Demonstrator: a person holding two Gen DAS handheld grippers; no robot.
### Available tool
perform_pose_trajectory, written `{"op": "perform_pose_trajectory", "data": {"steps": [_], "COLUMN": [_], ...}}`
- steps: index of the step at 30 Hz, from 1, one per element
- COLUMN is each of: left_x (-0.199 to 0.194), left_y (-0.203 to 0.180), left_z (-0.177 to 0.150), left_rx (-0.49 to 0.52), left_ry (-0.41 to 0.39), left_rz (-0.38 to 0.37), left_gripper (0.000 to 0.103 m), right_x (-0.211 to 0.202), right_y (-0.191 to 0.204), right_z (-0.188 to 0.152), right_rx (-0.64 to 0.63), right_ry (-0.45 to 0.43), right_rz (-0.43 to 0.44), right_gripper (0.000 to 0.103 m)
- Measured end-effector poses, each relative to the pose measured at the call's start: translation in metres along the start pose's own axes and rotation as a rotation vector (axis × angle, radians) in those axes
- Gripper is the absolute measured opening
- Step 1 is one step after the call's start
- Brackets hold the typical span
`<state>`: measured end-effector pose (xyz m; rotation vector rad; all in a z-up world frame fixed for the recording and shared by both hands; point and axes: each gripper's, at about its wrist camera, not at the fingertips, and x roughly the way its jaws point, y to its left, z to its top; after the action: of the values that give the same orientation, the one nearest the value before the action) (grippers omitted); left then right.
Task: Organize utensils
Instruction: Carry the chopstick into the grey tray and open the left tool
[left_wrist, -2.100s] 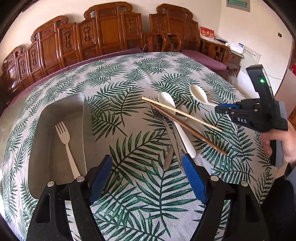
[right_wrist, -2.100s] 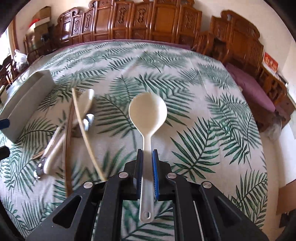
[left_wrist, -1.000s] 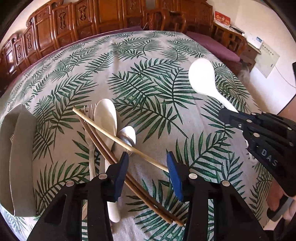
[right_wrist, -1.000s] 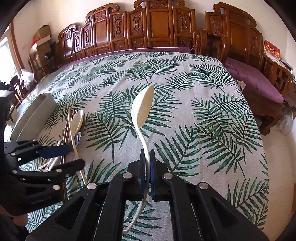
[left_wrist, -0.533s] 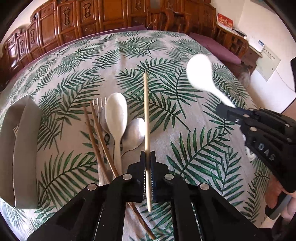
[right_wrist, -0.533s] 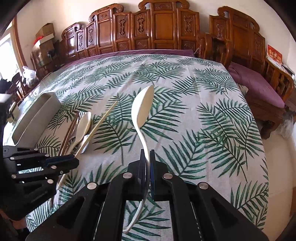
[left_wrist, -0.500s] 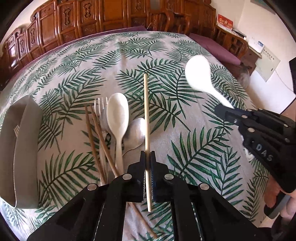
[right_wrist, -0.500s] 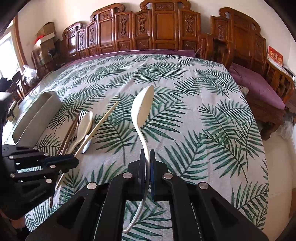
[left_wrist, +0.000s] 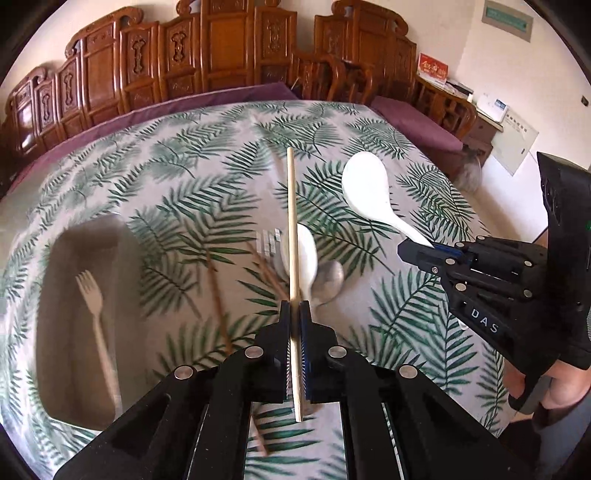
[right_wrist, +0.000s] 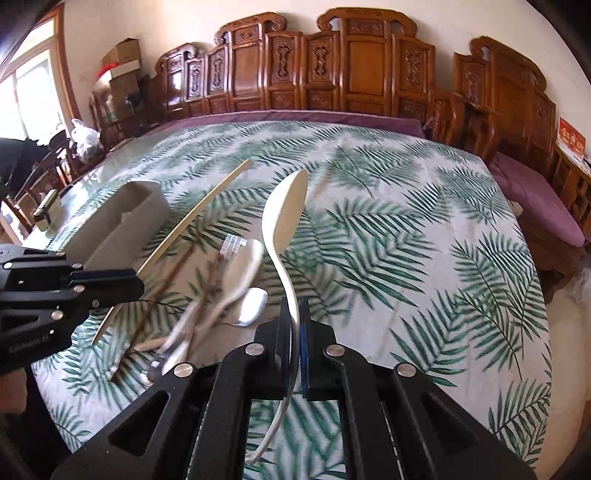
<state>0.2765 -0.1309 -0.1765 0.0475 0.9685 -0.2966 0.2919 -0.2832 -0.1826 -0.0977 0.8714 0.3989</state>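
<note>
My left gripper (left_wrist: 294, 314) is shut on a pale chopstick (left_wrist: 291, 221) and holds it above the table, pointing away. My right gripper (right_wrist: 293, 314) is shut on the handle of a white spoon (right_wrist: 284, 218), bowl raised; the spoon (left_wrist: 365, 192) and right gripper (left_wrist: 417, 245) also show in the left wrist view. The grey tray (left_wrist: 59, 332) at the left holds a pale fork (left_wrist: 92, 299). On the cloth lie another white spoon (left_wrist: 308, 254), a metal spoon (left_wrist: 330, 277), a metal fork (left_wrist: 267, 240) and brown chopsticks (left_wrist: 216, 291), blurred.
The table has a palm-leaf cloth (left_wrist: 207, 177) with a purple border. Carved wooden chairs (left_wrist: 221, 59) ring the far side. The tray (right_wrist: 122, 218) sits at the left in the right wrist view, with my left gripper (right_wrist: 136, 275) in front of it.
Both grippers have risen and swung left with their utensils. The tray and its fork have come fully into the left wrist view. The utensil pile is now blurred beneath.
</note>
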Motion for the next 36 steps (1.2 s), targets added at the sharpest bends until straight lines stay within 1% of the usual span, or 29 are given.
{"op": "perform_pose_trajectory", "data": {"steps": [6, 14, 21, 27, 32, 36], "left_x": [-0.019, -0.042, -0.049, -0.044, -0.034, -0.026], "left_y": [0.024, 0.064, 0.101, 0.135, 0.161, 0.173], "left_z": [-0.003, -0.01, -0.015, -0.025, -0.036, -0.043], "left_rx": [0.029, 0.058, 0.022, -0.03, -0.093, -0.109], "left_ry": [-0.017, -0.043, -0.051, -0.049, -0.023, 0.008], "left_rz": [0.011, 0.041, 0.07, 0.09, 0.08, 0.088], "left_gripper": [0.004, 0.004, 0.004, 0.004, 0.004, 0.004], "right_x": [-0.006, -0.007, -0.007, -0.002, 0.002, 0.006], "right_y": [0.027, 0.052, 0.069, 0.084, 0.092, 0.099], "right_z": [0.008, 0.013, 0.016, 0.015, 0.015, 0.014], "right_rx": [-0.014, -0.008, -0.009, -0.032, -0.042, -0.052], "right_ry": [-0.033, -0.05, -0.066, -0.059, -0.052, -0.043], "right_rz": [0.045, 0.074, 0.087, 0.089, 0.093, 0.097], "right_gripper": [0.005, 0.005, 0.005, 0.005, 0.005, 0.005]}}
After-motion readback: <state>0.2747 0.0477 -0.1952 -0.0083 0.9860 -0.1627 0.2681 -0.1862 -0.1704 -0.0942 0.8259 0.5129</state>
